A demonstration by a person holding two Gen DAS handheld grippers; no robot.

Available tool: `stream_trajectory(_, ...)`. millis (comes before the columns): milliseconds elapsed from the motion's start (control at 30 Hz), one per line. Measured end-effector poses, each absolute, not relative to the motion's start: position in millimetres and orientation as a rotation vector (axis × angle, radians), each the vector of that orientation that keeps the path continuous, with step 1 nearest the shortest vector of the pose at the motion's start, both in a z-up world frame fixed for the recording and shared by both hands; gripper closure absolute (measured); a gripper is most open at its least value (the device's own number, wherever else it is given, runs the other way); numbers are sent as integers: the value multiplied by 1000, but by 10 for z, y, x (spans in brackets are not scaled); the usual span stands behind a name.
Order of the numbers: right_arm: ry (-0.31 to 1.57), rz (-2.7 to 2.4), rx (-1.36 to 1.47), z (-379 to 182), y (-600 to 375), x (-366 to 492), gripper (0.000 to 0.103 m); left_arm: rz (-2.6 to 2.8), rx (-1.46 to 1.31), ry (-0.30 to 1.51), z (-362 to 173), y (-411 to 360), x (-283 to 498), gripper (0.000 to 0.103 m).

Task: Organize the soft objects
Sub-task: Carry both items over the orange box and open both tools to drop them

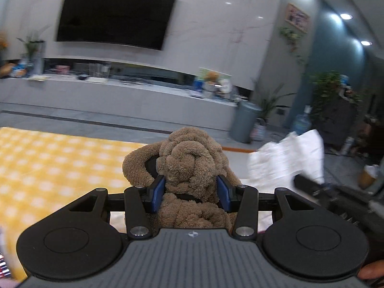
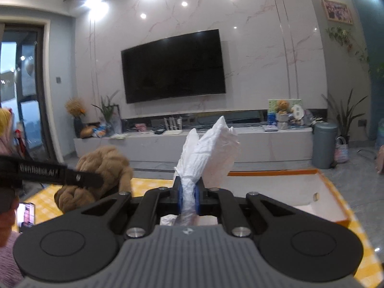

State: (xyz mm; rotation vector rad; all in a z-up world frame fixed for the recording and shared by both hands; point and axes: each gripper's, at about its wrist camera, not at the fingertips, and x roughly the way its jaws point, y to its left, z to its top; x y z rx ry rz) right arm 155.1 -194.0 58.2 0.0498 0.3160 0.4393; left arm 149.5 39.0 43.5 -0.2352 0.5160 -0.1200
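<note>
Item 1: brown plush toy point(image 1: 189, 168). It was held clear of the surface in the left gripper point(image 1: 190, 193), the jaws closed on its body with the blue pads point(image 1: 157, 193) sunk into the pile. A looped limb stood out at 10 o'clock from the grip. Judged light, very soft and compressible, with a fleece nap that resists slipping. Best taken across the thick body, as here; a limb alone would likely flop and swing.

Item 2: white crumpled soft sheet point(image 2: 211, 148), tissue or thin plastic, which of the two could not be told. It was pinched in the right gripper point(image 2: 189, 198), the jaws nearly shut on a gathered neck, and the loose end fanned up toward 12 o'clock. Judged almost weightless, limp and easily torn. A bunched portion gives the surest hold; a single layer might slide out or rip.

Location: both were carried above a worktop under a yellow checked cloth point(image 1: 48, 163). An orange-rimmed white box point(image 2: 309, 192) lay open at 3 o'clock of the right gripper, judged the likely receptacle.
</note>
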Motion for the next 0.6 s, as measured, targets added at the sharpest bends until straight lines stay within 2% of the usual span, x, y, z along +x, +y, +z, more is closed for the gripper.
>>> stream_trajectory(400,372,319,-63,697,-2330,2444,95,-327,-215,580,308,-336,2713,50)
stream_trajectory(600,499,304,-48,481,-2368,3018,95,-323,-160,639,89,-503,3014,50)
